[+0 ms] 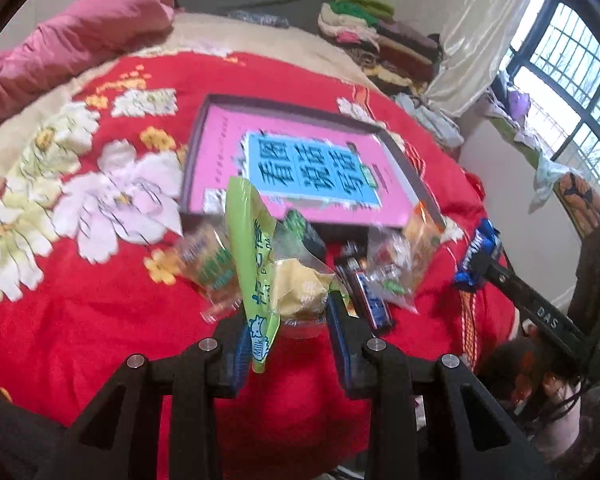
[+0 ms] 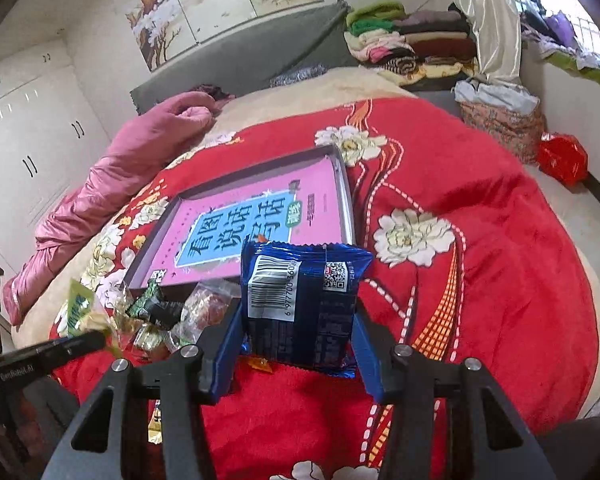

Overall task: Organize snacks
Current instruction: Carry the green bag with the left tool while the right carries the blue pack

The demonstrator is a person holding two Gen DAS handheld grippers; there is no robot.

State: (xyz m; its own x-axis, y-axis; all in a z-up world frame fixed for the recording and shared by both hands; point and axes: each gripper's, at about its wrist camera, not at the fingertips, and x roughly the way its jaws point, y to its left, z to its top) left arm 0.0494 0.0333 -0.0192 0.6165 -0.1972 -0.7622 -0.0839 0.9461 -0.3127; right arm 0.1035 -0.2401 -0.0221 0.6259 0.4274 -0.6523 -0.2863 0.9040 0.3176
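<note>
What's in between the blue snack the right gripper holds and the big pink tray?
Almost nothing. In the right wrist view the blue snack packet, clamped in the right gripper, overlaps the pink tray near edge; only some clear-wrapped candies lie just left.

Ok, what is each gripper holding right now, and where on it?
The left gripper holds a green snack packet by its lower end. The right gripper holds a blue snack packet by its two side edges, barcode facing the camera.

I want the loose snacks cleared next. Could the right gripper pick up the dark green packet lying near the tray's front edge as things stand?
Probably not yet: the right gripper has its jaws shut on the blue packet, so it has no free grip. The dark green packet lies uncovered on the red blanket.
</note>
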